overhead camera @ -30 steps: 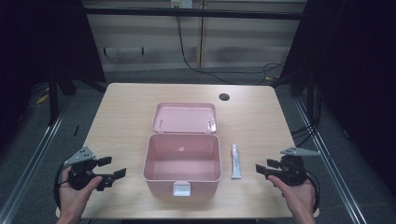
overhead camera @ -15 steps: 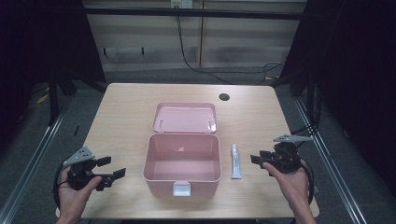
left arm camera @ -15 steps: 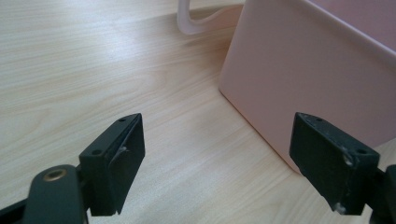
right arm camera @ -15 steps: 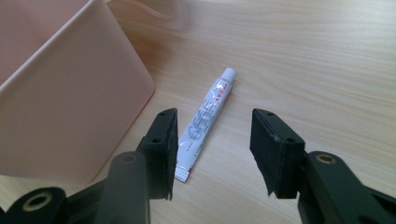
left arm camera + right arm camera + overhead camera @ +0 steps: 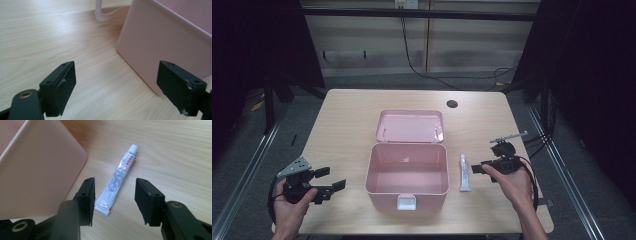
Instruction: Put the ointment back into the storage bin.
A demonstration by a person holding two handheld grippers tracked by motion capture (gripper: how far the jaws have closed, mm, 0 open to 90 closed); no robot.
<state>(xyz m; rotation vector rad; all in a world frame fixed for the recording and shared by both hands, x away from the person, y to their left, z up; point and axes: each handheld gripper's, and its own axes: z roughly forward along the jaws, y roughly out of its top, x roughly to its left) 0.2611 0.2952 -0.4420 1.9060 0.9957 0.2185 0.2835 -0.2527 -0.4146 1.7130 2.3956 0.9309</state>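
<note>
An open pink plastic box [image 5: 432, 190] stands at the table's middle front, nothing visible inside, its lid [image 5: 409, 126] lying flat behind it. A small white tube [image 5: 465, 172] lies just right of the box. In the right gripper view the tube [image 5: 117, 176] points away with its cap far, and my right gripper [image 5: 115, 187] is open, its jaws standing either side of the tube's crimped end, just above the table. My right gripper [image 5: 478, 168] sits close to the tube's right side. My left gripper [image 5: 331, 180] is open left of the box, facing its wall [image 5: 162, 42].
The wooden table [image 5: 347, 125] has a round cable hole [image 5: 452, 104] at the back right. Cables trail off the right edge. The lid's pale edge [image 5: 102, 15] curves behind the box corner. Bare wood lies around both grippers.
My right gripper has moved left and forward from the table's right edge up to the tube. The left gripper has hardly moved.
</note>
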